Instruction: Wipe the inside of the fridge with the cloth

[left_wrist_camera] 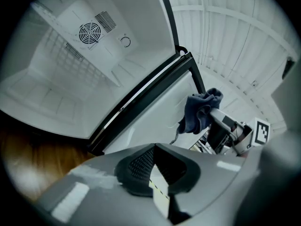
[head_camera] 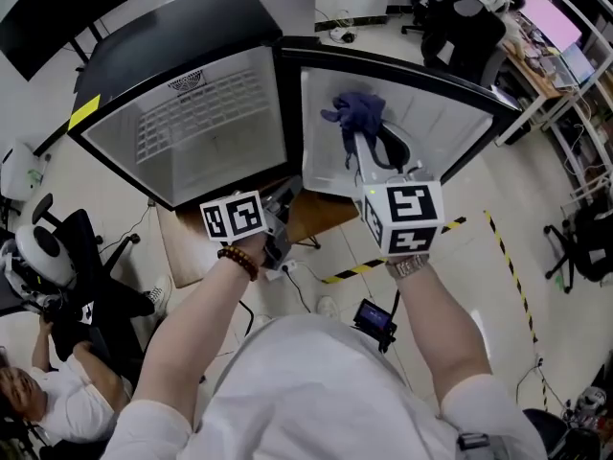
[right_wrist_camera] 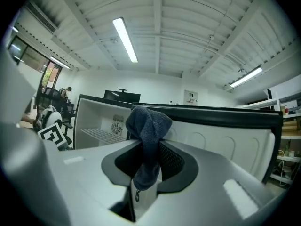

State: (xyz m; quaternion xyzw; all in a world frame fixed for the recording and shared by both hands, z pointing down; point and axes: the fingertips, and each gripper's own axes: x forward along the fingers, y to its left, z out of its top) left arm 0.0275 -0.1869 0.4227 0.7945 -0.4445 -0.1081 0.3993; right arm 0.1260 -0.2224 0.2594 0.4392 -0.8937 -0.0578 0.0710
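The black fridge (head_camera: 144, 60) stands open and shows its white inside (head_camera: 206, 132) with a wire shelf and a fan grille (left_wrist_camera: 89, 32). Its door (head_camera: 421, 127) is swung out to the right, with the white inner liner (left_wrist_camera: 160, 119) facing me. A dark blue cloth (head_camera: 356, 113) is bunched in my right gripper (head_camera: 362, 149), which is shut on it and held up in front of the door liner. The cloth (right_wrist_camera: 148, 128) droops between the pads. My left gripper (head_camera: 283, 220) is shut and empty, low by the fridge's front corner where door and body meet.
A wooden board (head_camera: 321, 214) lies under the fridge. Yellow-black tape (head_camera: 369, 266) and a cable cross the floor. A person sits at lower left (head_camera: 48, 391) beside a black chair (head_camera: 91, 257). Desks and chairs (head_camera: 536, 46) fill the upper right.
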